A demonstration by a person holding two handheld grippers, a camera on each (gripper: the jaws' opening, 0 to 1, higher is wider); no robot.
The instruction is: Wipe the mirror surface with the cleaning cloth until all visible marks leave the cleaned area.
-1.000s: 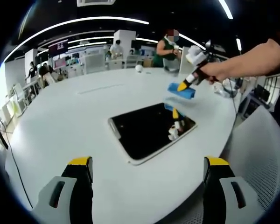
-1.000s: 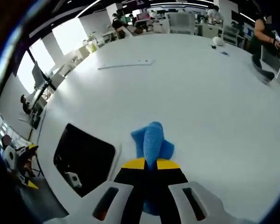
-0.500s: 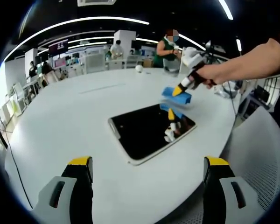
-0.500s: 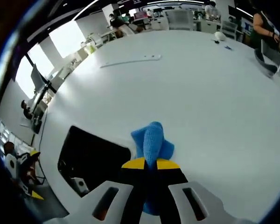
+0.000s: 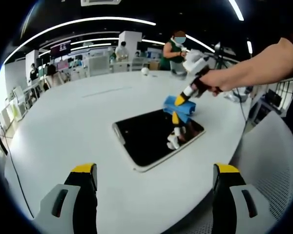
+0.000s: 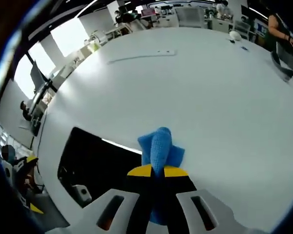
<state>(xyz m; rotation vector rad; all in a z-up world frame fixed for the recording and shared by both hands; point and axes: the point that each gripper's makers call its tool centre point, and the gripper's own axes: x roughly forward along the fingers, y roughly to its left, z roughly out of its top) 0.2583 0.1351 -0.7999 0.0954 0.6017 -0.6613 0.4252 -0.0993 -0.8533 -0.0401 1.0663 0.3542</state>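
The mirror (image 5: 156, 136) lies flat on the round white table (image 5: 78, 131), a dark rectangle with a pale rim, and everything else is placed around it. In the left gripper view, the right gripper (image 5: 178, 101) reaches in over the mirror's far corner, held by a person's hand (image 5: 212, 80), its yellow-tipped jaws pinched tight on the blue cleaning cloth (image 5: 179, 107); the cloth hangs at that far edge, and I cannot tell whether it touches the glass. The gripper's reflection shows in the mirror just below it. The left gripper (image 5: 154, 180) hovers on the near side of the mirror, well apart from it, jaws spread wide with nothing between them. In the right gripper view, the cloth sits just beside the mirror's (image 6: 95, 163) edge, over the white table.
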